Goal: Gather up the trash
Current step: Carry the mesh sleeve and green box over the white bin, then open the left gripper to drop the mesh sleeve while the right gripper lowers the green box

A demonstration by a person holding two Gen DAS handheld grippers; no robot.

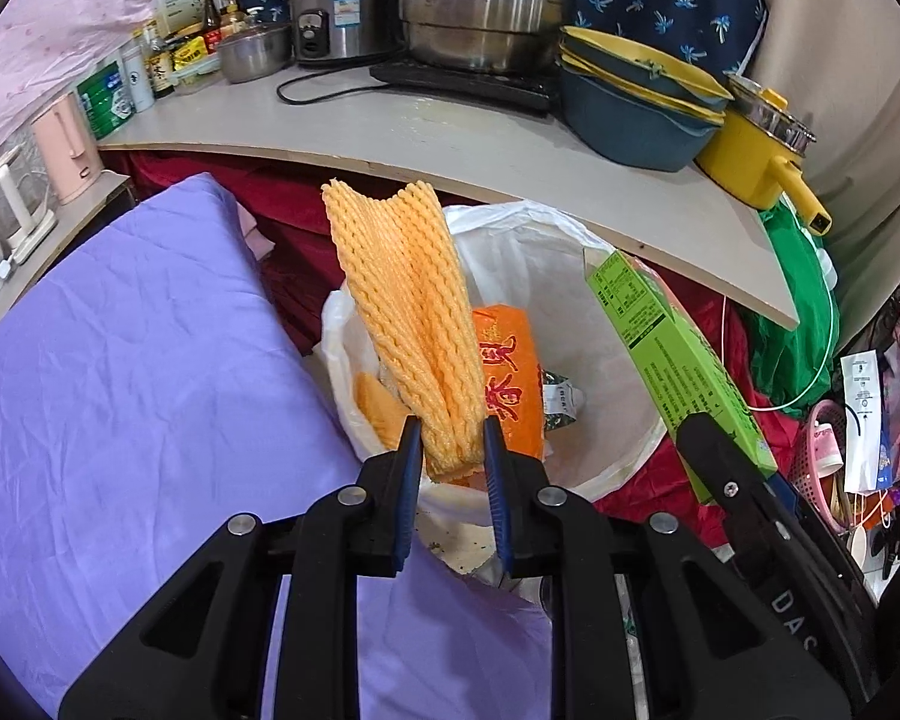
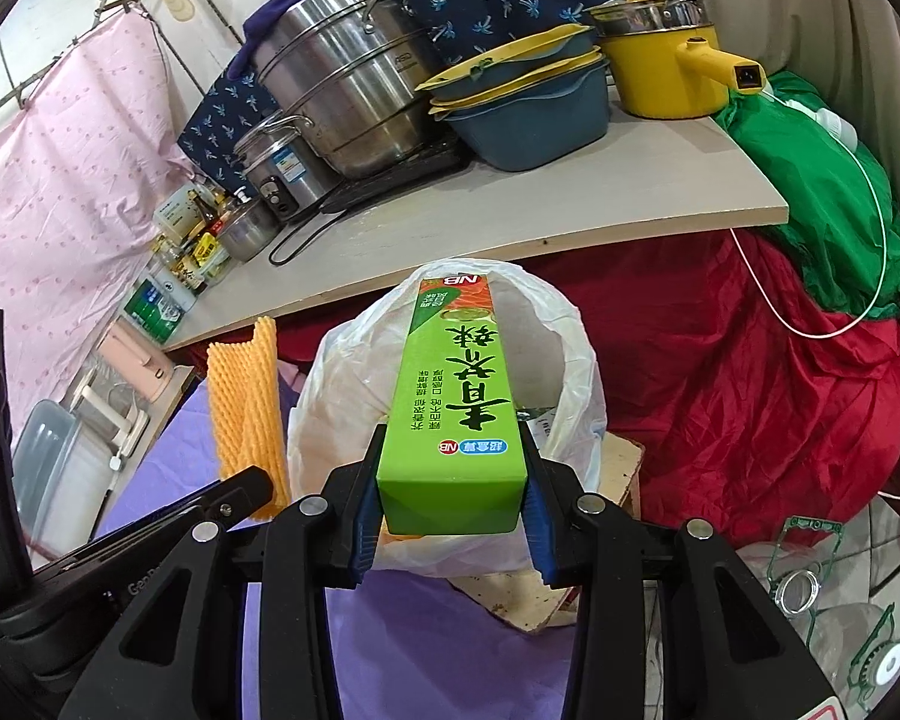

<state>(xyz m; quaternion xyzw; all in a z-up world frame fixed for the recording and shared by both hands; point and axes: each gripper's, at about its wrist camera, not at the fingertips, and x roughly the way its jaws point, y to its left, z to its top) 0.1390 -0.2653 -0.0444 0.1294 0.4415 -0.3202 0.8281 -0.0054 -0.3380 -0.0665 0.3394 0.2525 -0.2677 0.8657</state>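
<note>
Your left gripper (image 1: 450, 444) sits closest to its camera, its blue-padded fingers (image 1: 411, 462) pinching the lower end of an orange foam fruit net (image 1: 402, 300). The net stands up and away from the jaws, hanging over the near rim of the trash bin (image 1: 570, 276), which is lined with a white plastic bag. Down inside the bin you can see an orange packet with red characters (image 1: 507, 384) and a crumpled scrap of printed wrapper beside it.

Your right gripper (image 2: 453, 480) is clamped on a green carton (image 2: 456, 396) printed with dark characters, the pads pressing both of its long sides near the lower end. The carton points forward and up, its far end reaching over the mouth of the white bag (image 2: 342, 372). From the left wrist view that same carton slants in at the right of the bin, just beside the rim.

A purple cloth (image 1: 120, 390) covers the surface on your left, and red fabric (image 2: 720, 372) is heaped behind and to the right of the bin. Above the bin runs a pale countertop (image 1: 450, 144) loaded with a steel steamer pot (image 1: 486, 0), a rice cooker (image 1: 336, 12), stacked blue and yellow basins (image 1: 636, 102) and a yellow electric pot (image 1: 756, 150).
</note>
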